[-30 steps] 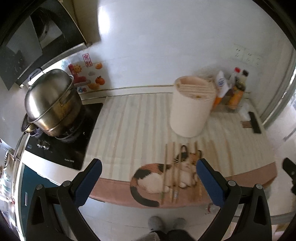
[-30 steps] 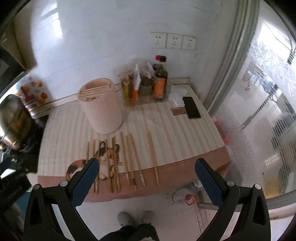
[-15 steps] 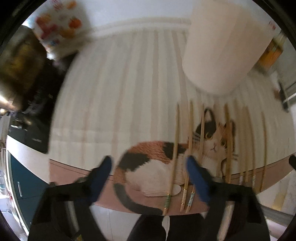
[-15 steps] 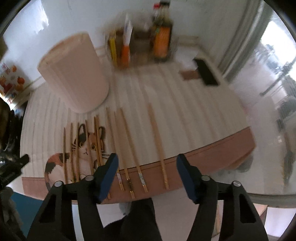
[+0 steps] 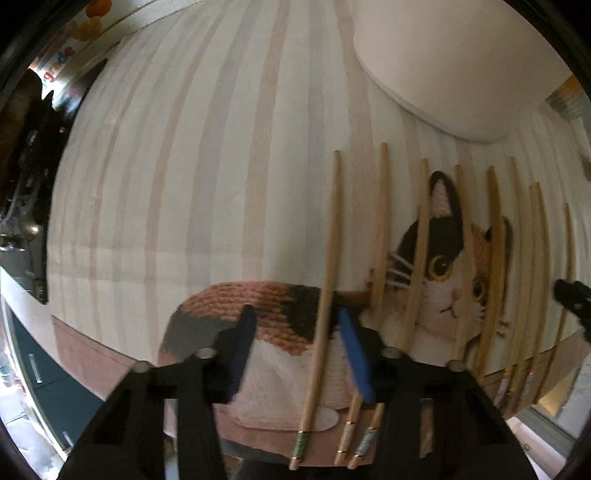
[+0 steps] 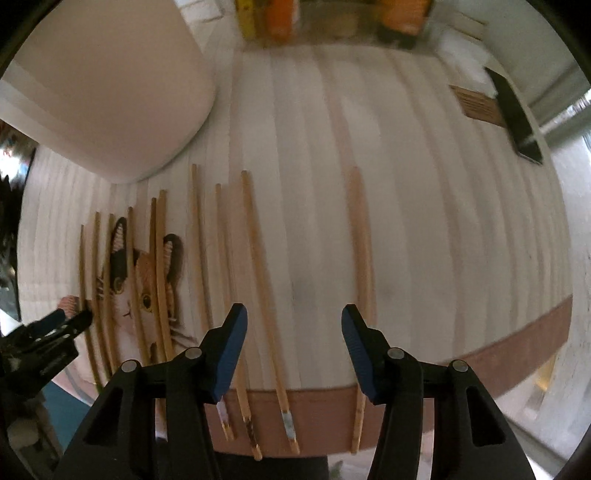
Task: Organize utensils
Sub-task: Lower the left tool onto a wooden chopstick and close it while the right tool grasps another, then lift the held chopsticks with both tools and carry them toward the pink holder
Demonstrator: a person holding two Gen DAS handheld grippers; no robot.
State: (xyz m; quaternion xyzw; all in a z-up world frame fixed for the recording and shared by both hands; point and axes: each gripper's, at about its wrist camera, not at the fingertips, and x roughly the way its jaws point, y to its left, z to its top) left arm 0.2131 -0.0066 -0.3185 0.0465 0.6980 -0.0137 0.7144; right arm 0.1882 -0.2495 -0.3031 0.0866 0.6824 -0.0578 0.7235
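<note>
Several wooden chopsticks lie side by side on a striped mat (image 5: 207, 155) with a cat picture, near the counter's front edge. My left gripper (image 5: 299, 350) points down just above the mat, its jaws closing. The leftmost chopstick (image 5: 327, 258) runs between its fingers, nearer the right pad, and neither pad presses on it. My right gripper (image 6: 295, 347) hovers over the right end of the row, jaws also closing, with one chopstick (image 6: 258, 277) between its fingers, untouched. A lone chopstick (image 6: 362, 240) passes under its right finger. A pale round utensil holder (image 5: 443, 66) (image 6: 103, 85) stands behind the row.
A black phone (image 6: 517, 114) and a small wooden coaster (image 6: 476, 101) lie at the back right. Sauce bottles (image 6: 280, 18) line the wall. A dark stove (image 5: 22, 166) is at the far left. The chopsticks' decorated ends overhang the counter's front edge.
Both grippers have dropped from high above the counter to just over the chopsticks and tipped to point down. Both pairs of jaws have narrowed from wide open.
</note>
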